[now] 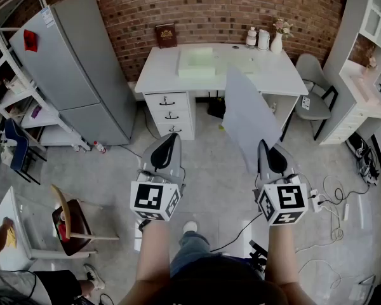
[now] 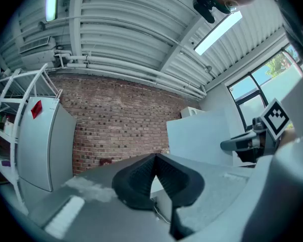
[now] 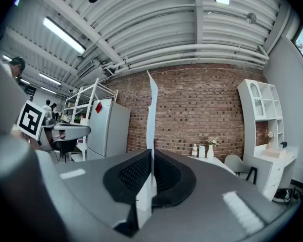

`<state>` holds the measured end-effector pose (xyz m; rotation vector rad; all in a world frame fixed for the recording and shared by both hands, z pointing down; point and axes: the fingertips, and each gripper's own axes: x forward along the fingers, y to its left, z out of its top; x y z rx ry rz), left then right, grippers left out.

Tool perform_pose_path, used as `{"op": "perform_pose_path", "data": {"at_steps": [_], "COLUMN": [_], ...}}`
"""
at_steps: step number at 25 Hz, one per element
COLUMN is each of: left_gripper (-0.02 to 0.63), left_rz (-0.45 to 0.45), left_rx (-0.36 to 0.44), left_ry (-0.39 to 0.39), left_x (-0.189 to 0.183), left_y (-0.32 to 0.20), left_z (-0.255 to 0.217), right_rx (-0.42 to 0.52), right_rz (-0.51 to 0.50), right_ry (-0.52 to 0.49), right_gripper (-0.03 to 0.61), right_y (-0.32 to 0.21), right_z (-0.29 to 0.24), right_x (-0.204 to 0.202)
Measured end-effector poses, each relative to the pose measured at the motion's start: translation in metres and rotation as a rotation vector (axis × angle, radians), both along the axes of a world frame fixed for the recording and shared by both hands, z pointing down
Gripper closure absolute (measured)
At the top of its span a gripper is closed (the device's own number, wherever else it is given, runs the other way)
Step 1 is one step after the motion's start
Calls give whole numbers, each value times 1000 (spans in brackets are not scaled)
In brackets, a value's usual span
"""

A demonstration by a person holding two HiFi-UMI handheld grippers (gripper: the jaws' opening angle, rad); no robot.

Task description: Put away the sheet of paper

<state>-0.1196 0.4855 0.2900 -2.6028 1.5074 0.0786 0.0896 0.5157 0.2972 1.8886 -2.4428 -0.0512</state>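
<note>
2 grippers: both are held up in the air in front of the white desk [image 1: 276, 75], the left gripper [image 1: 170, 138] before its drawer side and the right gripper [image 1: 262, 145] before its open knee-space side.
Left gripper jaws: pressed together at the tips, with nothing between them.
Right gripper jaws: closed tight, pinching the sheet of paper [image 1: 246, 122] by its lower edge.
Sheet of paper: it stands upright above the right gripper, clear of the floor. In the head view its top overlaps the desk's front edge. The right gripper view shows it edge-on as a thin white strip.
Drawers [image 1: 170, 113]: 3, stacked under the desk's left half as the head view shows it.
Pale green block [image 1: 197, 61]: lying on the middle of the desk top.
Brown book [image 1: 166, 35]: upright at the desk's back left corner, against the brick wall.
Vase [image 1: 277, 42]: at the desk's back right, beside 2 white containers.
Grey chair [image 1: 310, 100]: just right of the desk.
Fridge [image 1: 76, 68]: left of the desk.
</note>
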Motion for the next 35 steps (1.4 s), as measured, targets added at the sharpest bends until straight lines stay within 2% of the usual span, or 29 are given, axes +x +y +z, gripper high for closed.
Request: {"op": "perform_pose_path", "data": {"at_steps": [5,14,21,27,35], "left_gripper": [617,617,617,617,617], "left_rz": [18,113,156,140,76], "left_rx": [2,-6,-27,-49,-52], "left_ry": [-1,-15,-19,-19,-10], "left_x": [-18,-46,-54,-47,-25], "left_y": [-46,-139,-184,-219,-293], "left_z": [-1,3,17,26,25], "right_rx": [2,16,9,-3,8], "right_rz": [25,122,143,136,77], "right_ry": [0,-16,-9,-6,-7], "right_gripper": [577,577,577,577,577], "right_y": [-41,-120,-162,-200,-284], "right_z": [0,-2,8,15,9], "right_x": [-18,-47,-57,-44,-16]}}
